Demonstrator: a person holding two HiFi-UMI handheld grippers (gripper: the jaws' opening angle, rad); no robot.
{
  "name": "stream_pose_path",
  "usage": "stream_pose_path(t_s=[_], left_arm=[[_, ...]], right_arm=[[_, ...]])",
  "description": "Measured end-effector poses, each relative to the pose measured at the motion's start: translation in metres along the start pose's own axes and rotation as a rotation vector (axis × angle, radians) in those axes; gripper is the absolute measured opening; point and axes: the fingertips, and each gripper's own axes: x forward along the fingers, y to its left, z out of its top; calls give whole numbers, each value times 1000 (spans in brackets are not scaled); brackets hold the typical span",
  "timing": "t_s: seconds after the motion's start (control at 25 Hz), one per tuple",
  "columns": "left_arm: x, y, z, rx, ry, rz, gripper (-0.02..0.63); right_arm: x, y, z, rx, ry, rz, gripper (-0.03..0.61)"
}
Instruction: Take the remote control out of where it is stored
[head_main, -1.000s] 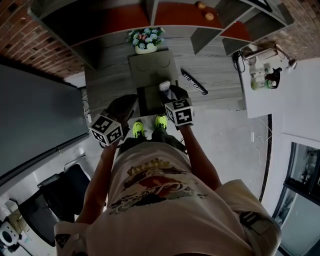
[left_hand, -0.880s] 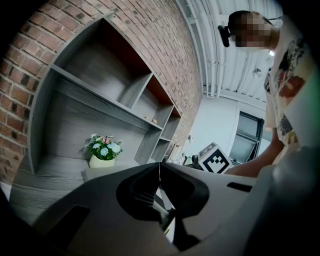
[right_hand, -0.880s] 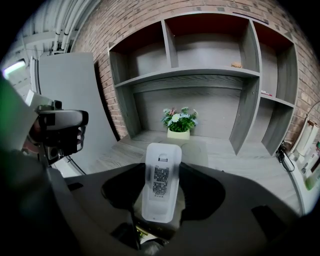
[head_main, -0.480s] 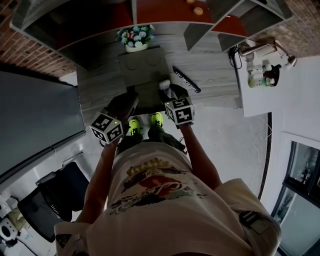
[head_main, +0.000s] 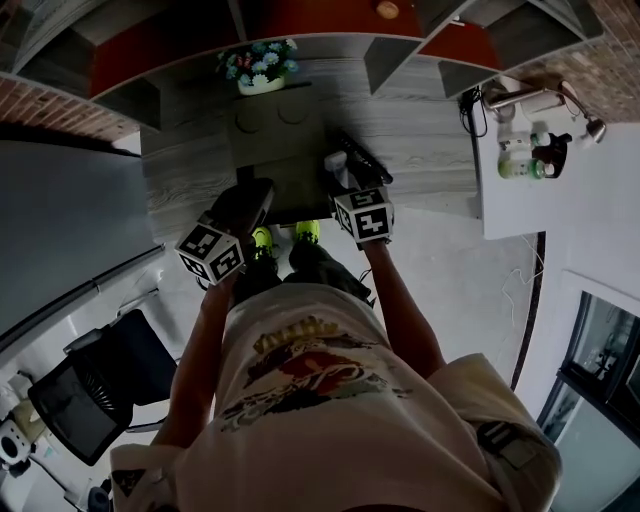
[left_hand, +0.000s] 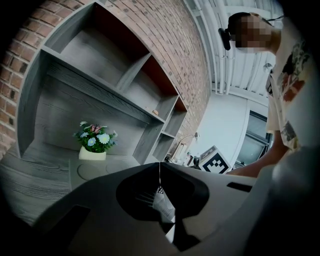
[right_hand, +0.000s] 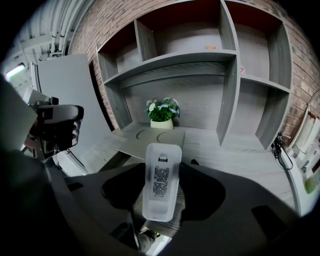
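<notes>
Against a brick wall (right_hand: 100, 20), grey shelving (right_hand: 200, 57) tops a grey wooden surface (right_hand: 250, 150). Left tongs (left_hand: 160, 167) are pressed together, holding nothing. Right tongs (right_hand: 162, 170), partly spread, clamp a white remote control (right_hand: 161, 200), label showing, above the surface's front edge.

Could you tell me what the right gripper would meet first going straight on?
Probably the flat grey panel on the desk, just beyond the remote control in its jaws; depth is unclear.

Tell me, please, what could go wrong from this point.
The white remote sticks out past the right gripper that clamps it, so it might tilt or slip free. The slim black object on the desk lies close beside that gripper and could get knocked.
</notes>
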Motion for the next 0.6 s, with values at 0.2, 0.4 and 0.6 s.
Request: stream_pose_path(t_s=[0.2,0.4,0.6], left_arm=[[16,1,-2,-14,-7,31,6],[28,4,-16,-29,12,41,6],[36,7,-20,-36,20,55,6]], right_arm=[[11,-16,-13,-10,35,24,222],[22,-29,-26,-23,73,40,222],[32,-41,-36,-23,99,54,222]])
